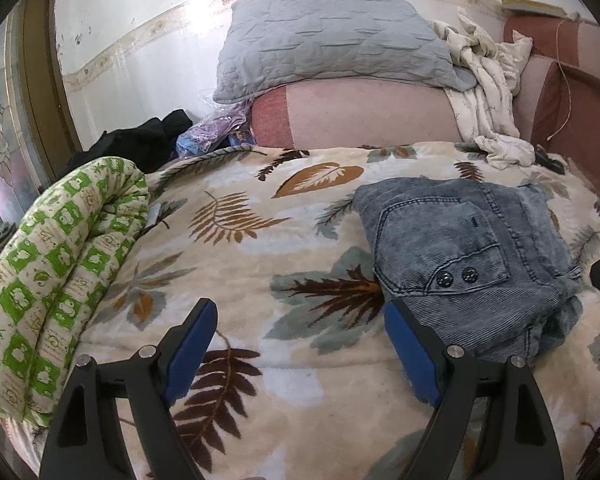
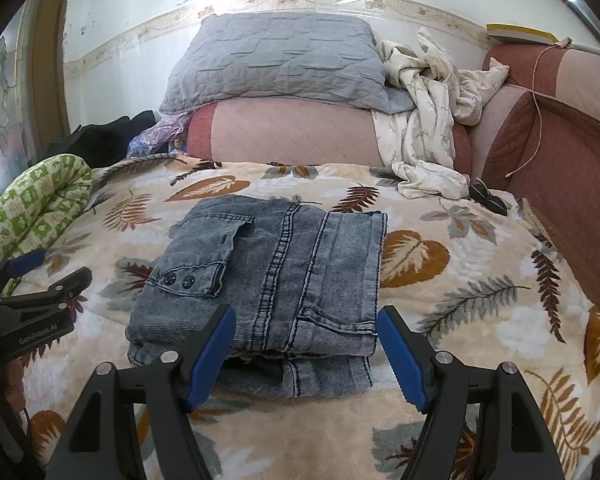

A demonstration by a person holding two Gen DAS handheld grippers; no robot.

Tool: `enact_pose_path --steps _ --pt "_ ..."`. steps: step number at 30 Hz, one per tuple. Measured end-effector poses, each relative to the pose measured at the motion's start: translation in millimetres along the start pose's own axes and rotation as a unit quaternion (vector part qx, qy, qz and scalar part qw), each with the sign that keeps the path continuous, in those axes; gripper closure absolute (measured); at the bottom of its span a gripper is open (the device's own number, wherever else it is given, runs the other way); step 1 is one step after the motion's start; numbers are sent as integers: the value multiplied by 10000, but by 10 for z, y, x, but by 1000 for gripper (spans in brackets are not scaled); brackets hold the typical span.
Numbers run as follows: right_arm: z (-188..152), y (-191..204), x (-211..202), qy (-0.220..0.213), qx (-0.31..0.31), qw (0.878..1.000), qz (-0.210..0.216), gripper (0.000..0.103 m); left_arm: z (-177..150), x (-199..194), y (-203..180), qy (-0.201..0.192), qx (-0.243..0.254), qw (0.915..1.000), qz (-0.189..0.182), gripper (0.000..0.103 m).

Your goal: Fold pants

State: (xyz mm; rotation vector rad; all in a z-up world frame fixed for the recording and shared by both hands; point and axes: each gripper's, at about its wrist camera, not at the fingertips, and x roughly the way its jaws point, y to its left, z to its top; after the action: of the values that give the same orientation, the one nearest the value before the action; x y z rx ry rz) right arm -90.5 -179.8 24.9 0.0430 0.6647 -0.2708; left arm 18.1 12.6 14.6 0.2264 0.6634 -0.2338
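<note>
The only print legible enough to attempt sits on the black body of the left gripper (image 2: pixel 52 276) at the left edge of the right wrist view: small pale letters that seem to read "GenRobot.AI", though they are tiny and blurred

One pair of folded pants (image 2: pixel 272 276) lies on one leaf-print blanket (image 2: pixel 460 280). I count one grey pillow (image 2: pixel 276 60), one green rolled quilt (image 1: pixel 60 264), two grippers.
</note>
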Motion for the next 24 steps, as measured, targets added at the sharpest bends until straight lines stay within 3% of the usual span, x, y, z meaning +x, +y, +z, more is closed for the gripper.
enact_pose_path --steps 24 --pt "-11 -6 8 63 -29 10000 9 27 -44 120 -8 318 36 9993 176 17"
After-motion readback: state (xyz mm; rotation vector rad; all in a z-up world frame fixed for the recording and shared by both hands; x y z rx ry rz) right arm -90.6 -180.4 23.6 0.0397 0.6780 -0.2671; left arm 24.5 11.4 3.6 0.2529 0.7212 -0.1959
